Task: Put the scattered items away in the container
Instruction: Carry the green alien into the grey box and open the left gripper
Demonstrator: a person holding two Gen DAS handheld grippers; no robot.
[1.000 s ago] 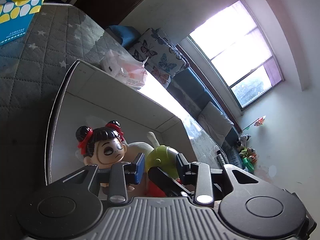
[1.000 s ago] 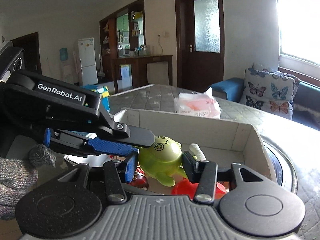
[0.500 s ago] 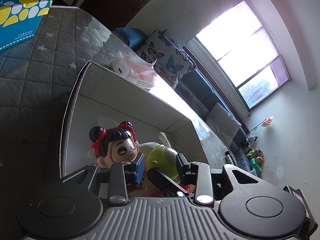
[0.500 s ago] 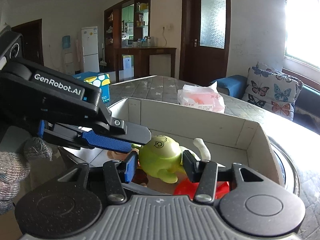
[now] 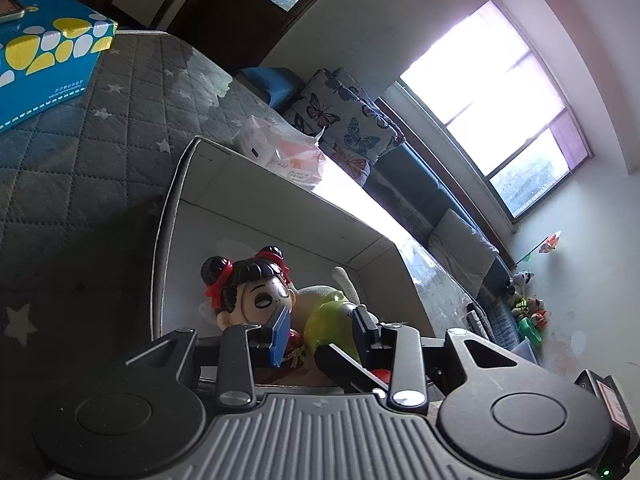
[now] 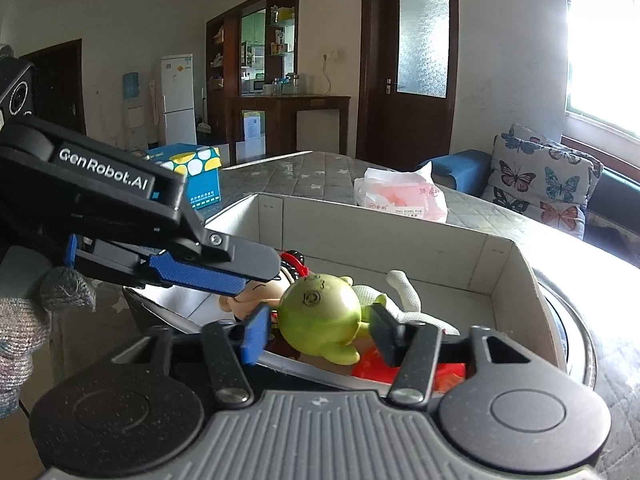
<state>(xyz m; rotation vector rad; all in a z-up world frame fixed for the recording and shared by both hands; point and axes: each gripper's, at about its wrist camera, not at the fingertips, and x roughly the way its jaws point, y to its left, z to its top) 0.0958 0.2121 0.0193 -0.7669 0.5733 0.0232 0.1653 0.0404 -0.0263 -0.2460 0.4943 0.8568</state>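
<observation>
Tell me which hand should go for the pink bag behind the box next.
Probably right: the right gripper's jaws have just been opening around the green toy in the box, and the pink bag lies straight ahead of it.

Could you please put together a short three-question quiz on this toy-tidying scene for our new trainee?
1. True or false: the green toy sits between the right gripper's fingers, over the white box.
2. Which lies on the quilted surface beyond the box's far wall? A) a pink-and-white plastic bag B) a glass bottle C) a shoe
3. Fill in: the doll in the box has black hair tied with ____ bands.

Key
1. True. The jaws have just been opening, with a gap on each side of the toy.
2. A, the plastic bag.
3. Red.
</observation>
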